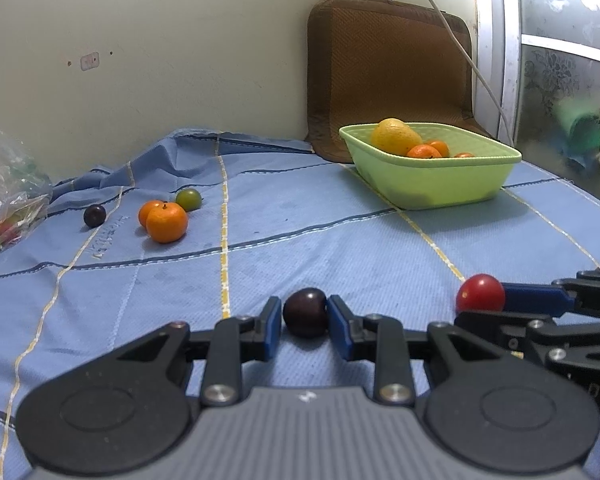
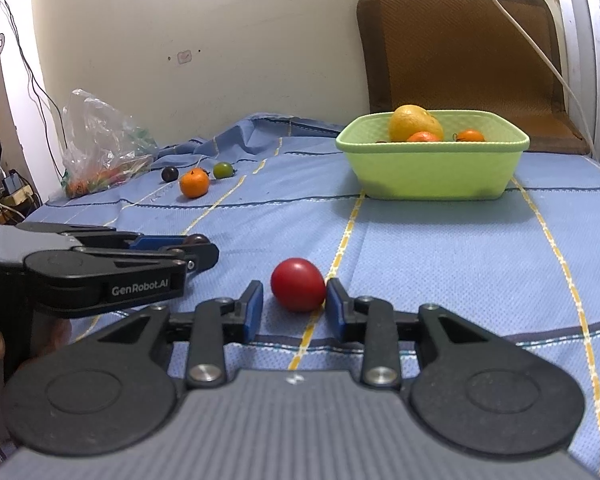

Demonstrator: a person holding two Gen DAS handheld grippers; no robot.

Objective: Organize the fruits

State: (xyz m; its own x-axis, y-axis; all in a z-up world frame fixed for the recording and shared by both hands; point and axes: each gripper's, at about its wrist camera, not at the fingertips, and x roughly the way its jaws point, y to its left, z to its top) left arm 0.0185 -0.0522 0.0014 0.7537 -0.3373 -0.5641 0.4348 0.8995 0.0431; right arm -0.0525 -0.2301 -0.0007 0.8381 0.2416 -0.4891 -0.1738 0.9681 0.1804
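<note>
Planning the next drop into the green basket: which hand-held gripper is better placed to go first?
Left. The left hand-held gripper has both pads on the dark plum; the right hand-held gripper shows a gap beside the red fruit, so it likely must close first.

"GenRobot.AI" is printed in white on the side of the left hand-held gripper (image 2: 204, 246).

Lime-green basin (image 2: 432, 172); blue bedsheet (image 2: 440, 248) with yellow and navy grid stripes; red tomato (image 2: 298, 290); dark purple plum (image 1: 305, 312)
</note>
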